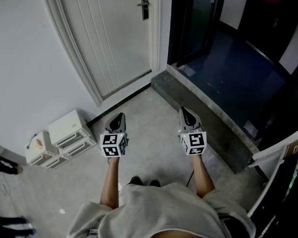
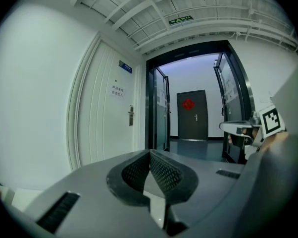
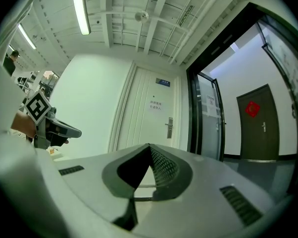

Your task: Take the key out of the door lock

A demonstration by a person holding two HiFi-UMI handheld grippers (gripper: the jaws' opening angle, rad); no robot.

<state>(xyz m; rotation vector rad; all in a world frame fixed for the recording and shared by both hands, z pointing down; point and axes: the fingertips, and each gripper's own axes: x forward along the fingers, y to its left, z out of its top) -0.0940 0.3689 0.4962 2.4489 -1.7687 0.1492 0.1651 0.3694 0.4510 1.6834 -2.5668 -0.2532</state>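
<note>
Grey floor (image 1: 154, 133) underfoot, with plenty of open room straight ahead. The left tool (image 1: 120, 117) and right tool (image 1: 184, 112) are both pinched together on nothing. White boxes (image 1: 65, 135) hug the left wall, and a dark raised step (image 1: 208, 118) edges the right side. Further off is the white door (image 1: 114, 38) with its lock (image 1: 144, 5), which is too small to make out the key.

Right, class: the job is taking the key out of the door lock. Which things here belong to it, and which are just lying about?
Job: white door; lock plate with handle (key not discernible); left gripper; right gripper, both shut and empty.
Lying about: white boxy units; dark door with red ornament.
</note>
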